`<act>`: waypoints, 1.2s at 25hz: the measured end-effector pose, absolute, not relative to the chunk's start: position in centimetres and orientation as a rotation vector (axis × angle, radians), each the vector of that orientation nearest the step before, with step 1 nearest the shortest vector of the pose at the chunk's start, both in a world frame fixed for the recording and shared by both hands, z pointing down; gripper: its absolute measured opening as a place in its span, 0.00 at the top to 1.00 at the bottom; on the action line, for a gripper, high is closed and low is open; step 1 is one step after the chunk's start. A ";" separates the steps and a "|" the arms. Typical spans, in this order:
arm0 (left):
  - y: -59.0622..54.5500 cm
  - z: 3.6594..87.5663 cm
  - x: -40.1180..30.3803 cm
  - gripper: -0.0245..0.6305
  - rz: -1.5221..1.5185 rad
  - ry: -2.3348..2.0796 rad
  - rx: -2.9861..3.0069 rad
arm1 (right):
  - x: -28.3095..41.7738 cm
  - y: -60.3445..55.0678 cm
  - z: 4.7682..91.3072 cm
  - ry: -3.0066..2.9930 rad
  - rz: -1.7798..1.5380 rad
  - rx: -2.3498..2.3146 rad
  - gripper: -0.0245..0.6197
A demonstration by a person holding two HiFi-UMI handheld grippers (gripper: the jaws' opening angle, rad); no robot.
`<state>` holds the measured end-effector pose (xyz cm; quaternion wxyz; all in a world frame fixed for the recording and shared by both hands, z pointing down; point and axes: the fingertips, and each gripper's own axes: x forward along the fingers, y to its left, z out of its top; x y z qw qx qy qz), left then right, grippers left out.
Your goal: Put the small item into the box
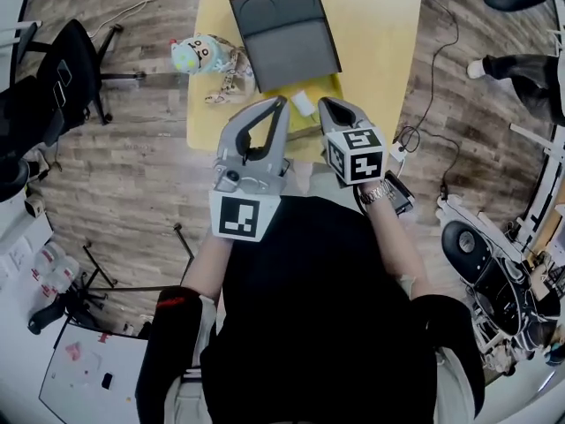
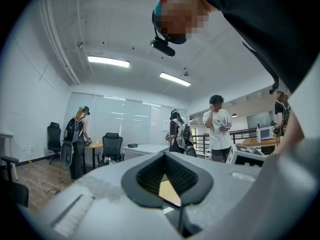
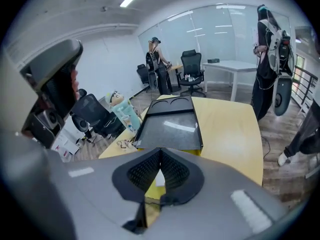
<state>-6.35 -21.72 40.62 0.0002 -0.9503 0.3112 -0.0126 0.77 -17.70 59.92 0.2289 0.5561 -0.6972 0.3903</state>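
I'm holding my left tool (image 1: 284,101) and right tool (image 1: 325,103) closed and empty, either side of the open box (image 1: 330,83) on the worktop (image 1: 380,42), since the small item (image 1: 303,104) is apparently lying inside it.

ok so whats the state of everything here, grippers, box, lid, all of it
left gripper: shut, nothing between its jaws
right gripper: shut, empty
box: open
lid: swung back behind the box, dark inner side up
small white item: lying inside the box, free of both grippers
toy figure: upright near the left edge of the table, untouched
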 end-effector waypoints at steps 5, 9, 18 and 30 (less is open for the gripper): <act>-21.4 39.4 -5.5 0.96 -0.012 0.859 -2.969 | 1.8 -18.2 56.6 -1.960 1.001 1.633 0.96; -20.8 38.0 -5.1 0.96 0.018 0.799 -2.967 | 2.6 -18.5 53.1 -1.992 0.937 1.741 0.96; -18.9 35.0 -4.9 0.96 0.078 0.725 -2.941 | 3.7 -17.9 43.4 -2.119 0.784 2.001 0.96; -20.0 31.2 -6.9 0.96 0.162 0.776 -2.873 | 3.4 -17.8 32.5 -2.273 0.420 2.161 0.96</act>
